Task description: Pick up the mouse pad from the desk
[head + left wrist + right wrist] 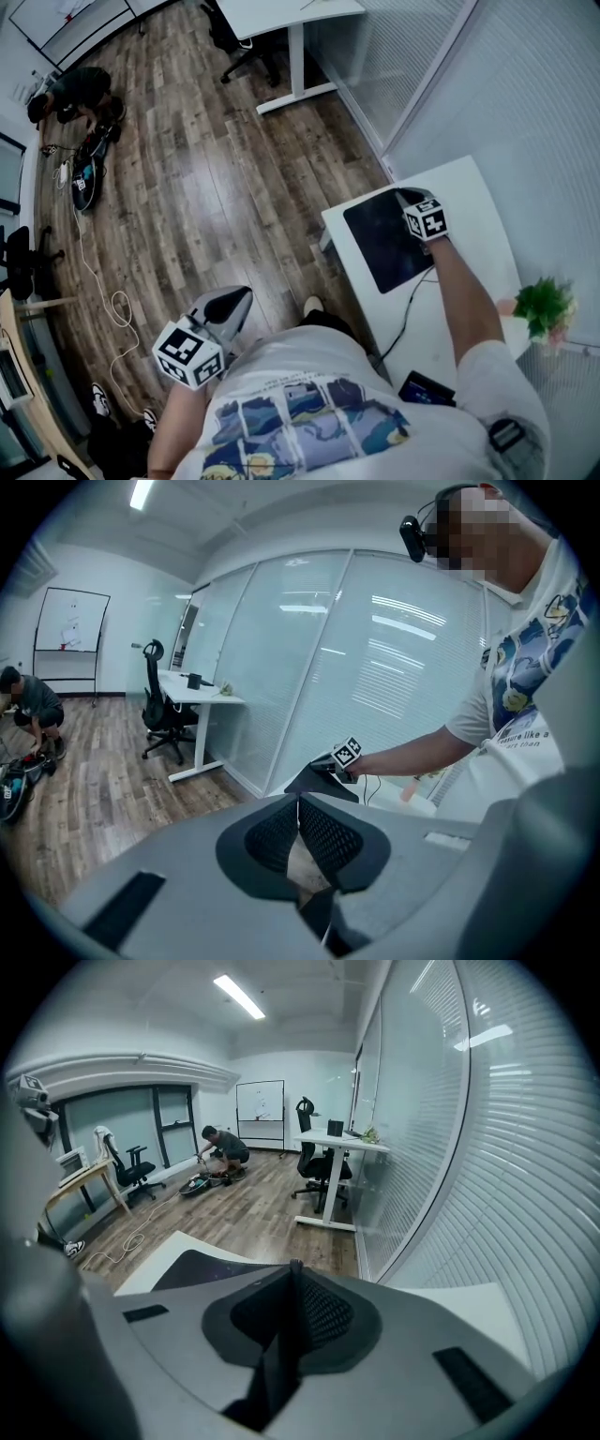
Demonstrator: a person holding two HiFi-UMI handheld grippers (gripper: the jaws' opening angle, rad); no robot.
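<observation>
The black mouse pad [384,239] lies on the white desk [473,192] at the right. My right gripper [405,196] is at the pad's far edge, shut on that edge. In the left gripper view the mouse pad [314,782] shows as a dark wedge, tilted up under the right gripper's marker cube [348,753]. In the right gripper view the right gripper [295,1266] has its jaws together, and the mouse pad [192,1269] spreads out to the left below them. My left gripper [246,293] hangs over the wood floor at the lower left, shut and empty, as its own view shows for the left gripper [300,801].
A black cable [412,300] and a dark flat device [427,388] lie on the desk's near part. A small green plant [544,305] stands at its right. A glass partition runs behind the desk. Far off are another white desk [291,19], an office chair [234,42] and a crouching person [70,94].
</observation>
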